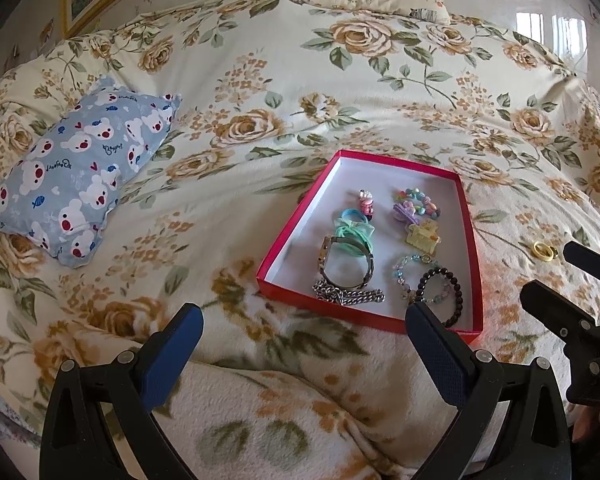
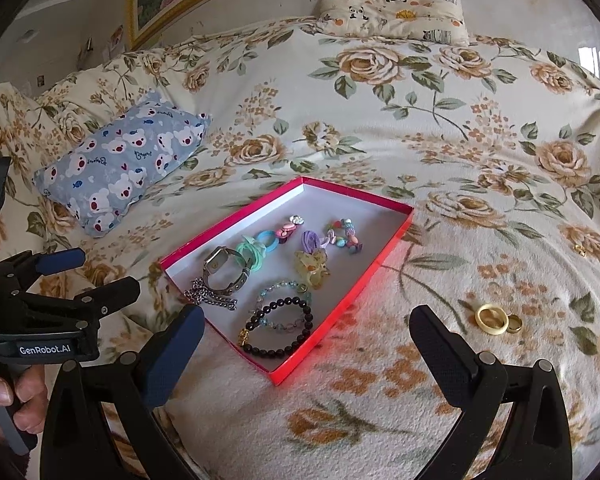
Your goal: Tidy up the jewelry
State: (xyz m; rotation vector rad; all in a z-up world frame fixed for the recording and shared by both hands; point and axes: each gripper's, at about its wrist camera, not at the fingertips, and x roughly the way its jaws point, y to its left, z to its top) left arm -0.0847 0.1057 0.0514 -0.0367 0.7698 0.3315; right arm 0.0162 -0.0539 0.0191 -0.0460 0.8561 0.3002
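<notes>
Two rings (image 2: 498, 319) lie on the bed outside the red box (image 2: 384, 262). Both your left gripper (image 1: 304, 320) and right gripper (image 2: 306, 322) gape wide and empty; next, bring the right one over the rings.

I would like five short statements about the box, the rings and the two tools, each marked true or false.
1. The red box holds a watch. True.
2. Two rings lie inside the box. False: they lie on the blanket, outside the box.
3. The right tool is shut on a bracelet. False: it is open and holds nothing.
4. The left tool is open and empty. True.
5. A black bead bracelet lies at the near end of the box. True.
</notes>
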